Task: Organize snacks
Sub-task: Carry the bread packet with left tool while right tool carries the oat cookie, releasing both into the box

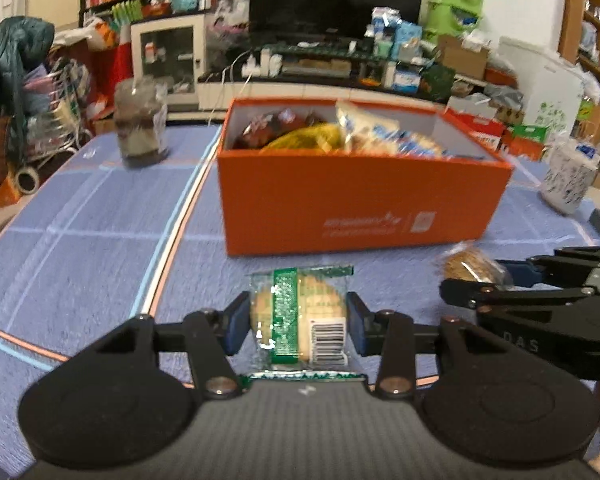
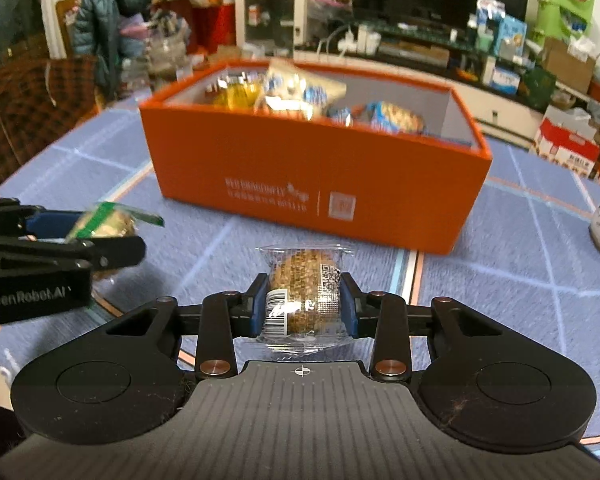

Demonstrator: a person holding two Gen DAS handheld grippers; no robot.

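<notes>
Your left gripper (image 1: pixel 298 320) clamps the green-wrapped biscuit (image 1: pixel 298 316), your right gripper (image 2: pixel 304 306) the brown cake (image 2: pixel 304 292), both short of the orange box (image 1: pixel 360 200); light, crumbly, slippery film, so squeeze gently mid-body

Each hand-held gripper is matte black. The left hand-held gripper (image 1: pixel 298 320) has two flat, rounded lobes at its base, slim linkage bars pinned with copper-coloured rivets, and blue pads (image 1: pixel 235 328) on the inside of its fingers. A ribbed grey plate sits between the lobes. Its side carries pale lettering — "GenRobot.AI". The right hand-held gripper (image 2: pixel 305 306) is built the same way, with blue pads (image 2: pixel 260 308), copper rivets and a small crosshair mark on its ribbed plate — dust and scratches fleck its lobes.
</notes>
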